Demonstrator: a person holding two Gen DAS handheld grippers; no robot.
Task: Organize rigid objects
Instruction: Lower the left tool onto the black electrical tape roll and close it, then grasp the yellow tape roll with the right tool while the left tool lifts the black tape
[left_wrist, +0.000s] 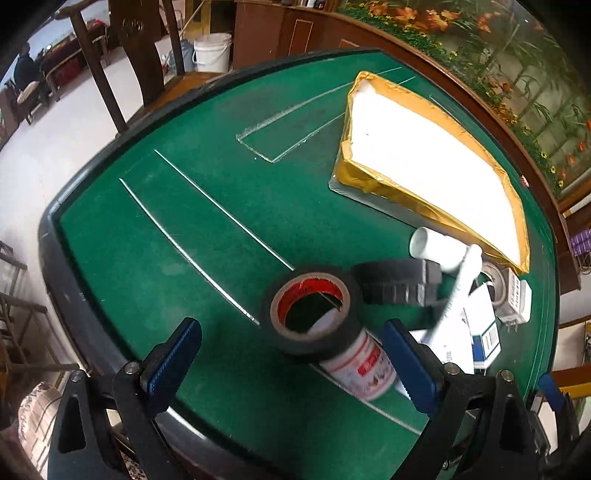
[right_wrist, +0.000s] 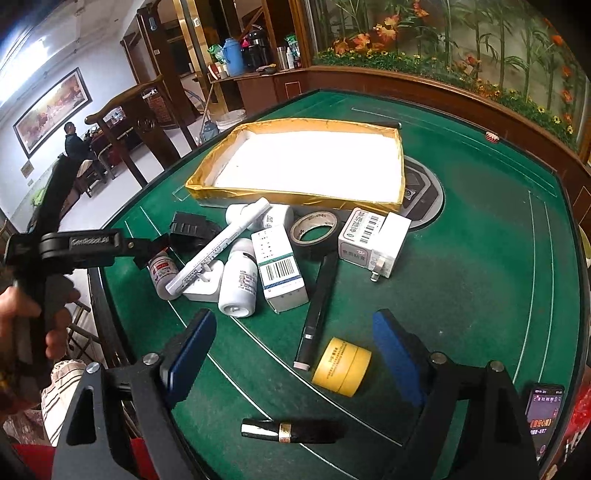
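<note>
A gold-rimmed tray (right_wrist: 201, 184) with a white floor lies on the green table (right_wrist: 461, 277); it also shows in the left wrist view (left_wrist: 373, 181). In front of it is a pile: white bottles (right_wrist: 238, 282), boxes (right_wrist: 282, 267), a white marker (right_wrist: 218, 249), a black tape roll (right_wrist: 314, 230), a black pen (right_wrist: 319, 306), a yellow jar (right_wrist: 341, 365). My left gripper (left_wrist: 291, 354) is open over a black tape roll (left_wrist: 312, 308) that leans on a small red-labelled bottle (left_wrist: 360, 363). My right gripper (right_wrist: 295, 354) is open and empty above the pen and jar.
A black cylinder with a gold band (right_wrist: 291, 430) lies near the front edge. A phone (right_wrist: 545, 415) sits at the right. A round hub (right_wrist: 423, 188) is set in the table centre. Wooden chairs (right_wrist: 122, 125) stand at the far left.
</note>
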